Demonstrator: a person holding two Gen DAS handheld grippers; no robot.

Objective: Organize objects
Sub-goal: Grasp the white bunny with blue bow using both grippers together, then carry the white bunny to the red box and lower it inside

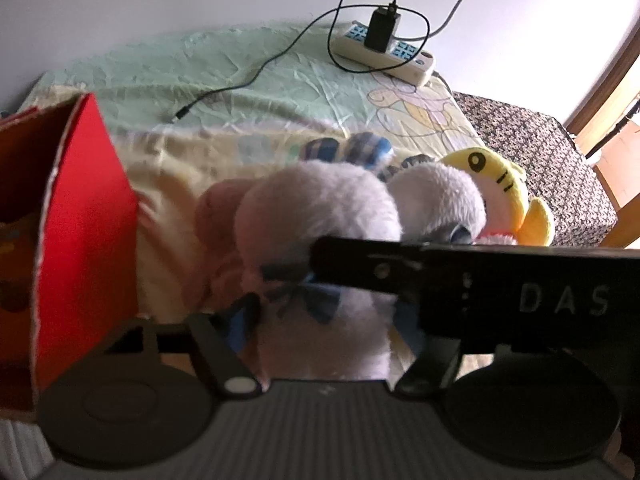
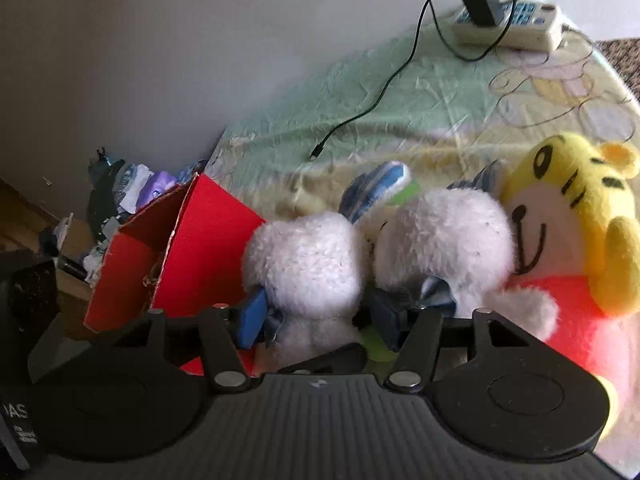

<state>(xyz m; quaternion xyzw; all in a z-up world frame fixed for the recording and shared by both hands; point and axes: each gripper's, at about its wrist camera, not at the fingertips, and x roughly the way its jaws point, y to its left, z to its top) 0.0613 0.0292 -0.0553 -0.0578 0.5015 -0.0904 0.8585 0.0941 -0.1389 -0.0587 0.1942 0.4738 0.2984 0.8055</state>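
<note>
We see fluffy white plush toy (image 2: pixel 308 264) on bed | soft, light; grip neck | right tongs (image 2: pixel 320 320) wide astride it | left tongs (image 1: pixel 320 312) clamp it

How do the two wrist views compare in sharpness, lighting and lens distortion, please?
Left wrist view: the near white plush toy and red box are soft and blurred, the power strip sharper; the right edge is washed out. Right wrist view: plush fur is crisper, the wall dimmer. Both bend and darken at the corners.

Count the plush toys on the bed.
3: one white plush beside the red box, a second white plush against it, the yellow tiger plush rightmost. Others may be hidden.
</note>
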